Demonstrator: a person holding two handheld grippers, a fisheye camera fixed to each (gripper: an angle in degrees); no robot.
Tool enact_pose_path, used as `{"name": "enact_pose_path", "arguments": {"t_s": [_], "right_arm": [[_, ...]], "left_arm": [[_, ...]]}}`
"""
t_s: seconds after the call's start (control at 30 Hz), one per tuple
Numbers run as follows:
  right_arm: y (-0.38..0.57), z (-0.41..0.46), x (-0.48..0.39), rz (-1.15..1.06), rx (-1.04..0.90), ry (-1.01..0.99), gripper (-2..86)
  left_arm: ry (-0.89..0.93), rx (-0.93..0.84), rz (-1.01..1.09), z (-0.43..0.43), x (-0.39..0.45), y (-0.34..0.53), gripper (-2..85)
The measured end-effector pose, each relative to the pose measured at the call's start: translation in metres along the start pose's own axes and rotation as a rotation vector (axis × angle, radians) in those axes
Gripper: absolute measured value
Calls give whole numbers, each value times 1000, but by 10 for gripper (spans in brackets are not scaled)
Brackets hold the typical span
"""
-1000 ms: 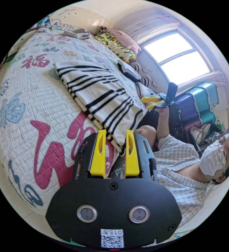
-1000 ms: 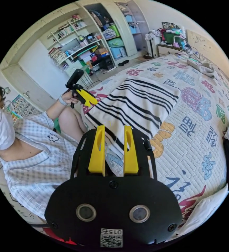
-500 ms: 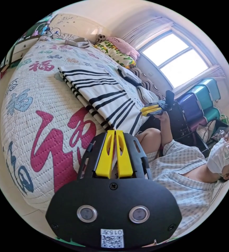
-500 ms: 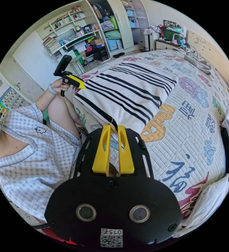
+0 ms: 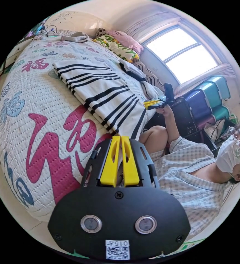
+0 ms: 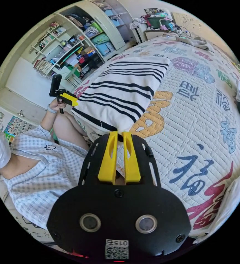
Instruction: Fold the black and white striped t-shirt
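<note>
The black and white striped t-shirt (image 5: 98, 88) lies folded lengthwise on the quilted bedspread (image 5: 37, 115), its near end hanging over the bed's edge. In the left gripper view my left gripper (image 5: 120, 138) is shut on one near corner, with white cloth pinched between the yellow jaws. The right gripper (image 5: 150, 103) shows at the other near corner, also closed. In the right gripper view the shirt (image 6: 125, 85) runs away from my right gripper (image 6: 120, 133), which is shut on its corner. The left gripper (image 6: 70, 99) is held at the shirt's far near corner.
A person (image 5: 191, 181) sits at the bed's edge between both grippers. Pillows (image 5: 117, 45) and a folded garment (image 5: 132, 70) lie beyond the shirt, and a grey cloth (image 5: 76, 36) at the bed's far end. Storage boxes (image 5: 210, 99) stand under the window. Shelves (image 6: 70, 52) line the far wall.
A second ago both grippers stood open at the shirt's near edge. Both closed on its corners half a second ago and stay shut, the near edge now held slightly taut.
</note>
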State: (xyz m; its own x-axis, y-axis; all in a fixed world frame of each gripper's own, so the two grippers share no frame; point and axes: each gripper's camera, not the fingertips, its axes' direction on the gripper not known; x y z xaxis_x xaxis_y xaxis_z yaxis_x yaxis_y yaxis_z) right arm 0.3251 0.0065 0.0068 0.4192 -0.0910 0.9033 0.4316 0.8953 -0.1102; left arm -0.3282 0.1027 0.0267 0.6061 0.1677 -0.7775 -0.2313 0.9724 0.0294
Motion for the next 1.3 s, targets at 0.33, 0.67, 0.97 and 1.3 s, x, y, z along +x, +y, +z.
{"name": "enact_pose_path", "arguments": {"t_s": [0.33,0.67,0.97,1.3], "right_arm": [[2,-2,30,-2,-65,-98,46],[-24,-76,128,116,391,-256,81],[-101,-25,206,317,357,-371,107],[-154,3,218,283,259,-359,85]], "left_arm": [[-57,-75,36,3,-2,-7,2],[99,309,-149,-81,-84,-49,111],[54,384,-338,-50,-159,-127,146],[74,247,-285,-12,-163,-166,133]]}}
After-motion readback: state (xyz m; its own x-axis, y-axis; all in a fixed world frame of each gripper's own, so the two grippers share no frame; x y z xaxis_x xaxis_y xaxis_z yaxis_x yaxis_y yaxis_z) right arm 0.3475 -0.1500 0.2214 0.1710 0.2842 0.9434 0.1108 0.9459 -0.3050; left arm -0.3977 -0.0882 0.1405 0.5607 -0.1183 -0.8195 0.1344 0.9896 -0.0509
